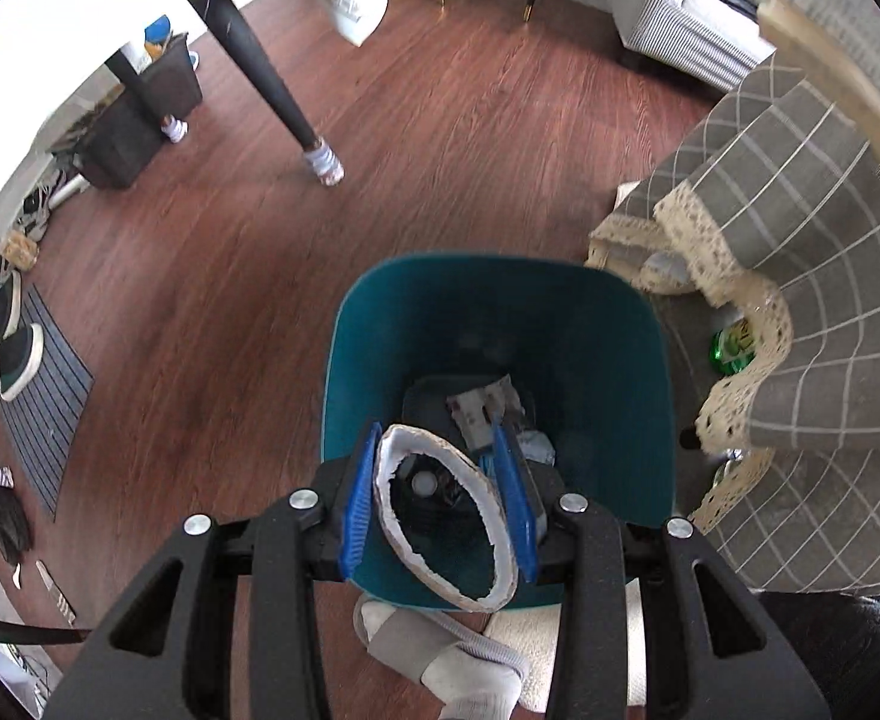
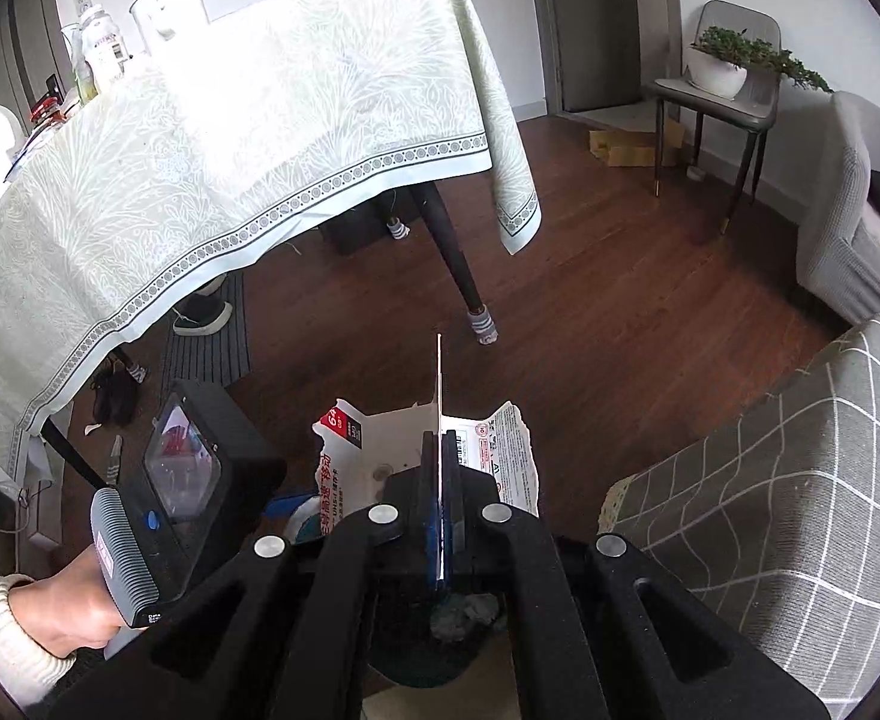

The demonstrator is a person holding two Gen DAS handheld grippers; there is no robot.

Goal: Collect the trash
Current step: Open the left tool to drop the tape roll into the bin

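Both my grippers grip trash: left gripper (image 1: 440,501) pinches a torn ring (image 1: 447,519) directly above the bin (image 1: 380,324), right gripper (image 2: 441,504) clamps flat packaging (image 2: 380,450) alongside.

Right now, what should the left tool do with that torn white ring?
Probably open and let go. The left tool is squeezing the torn white ring right above the open teal trash bin, which already has scraps at the bottom, so the ring should drop straight in.

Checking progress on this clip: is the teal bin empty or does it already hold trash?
Holds trash: crumpled paper scraps lie on the teal plastic bin's bottom.
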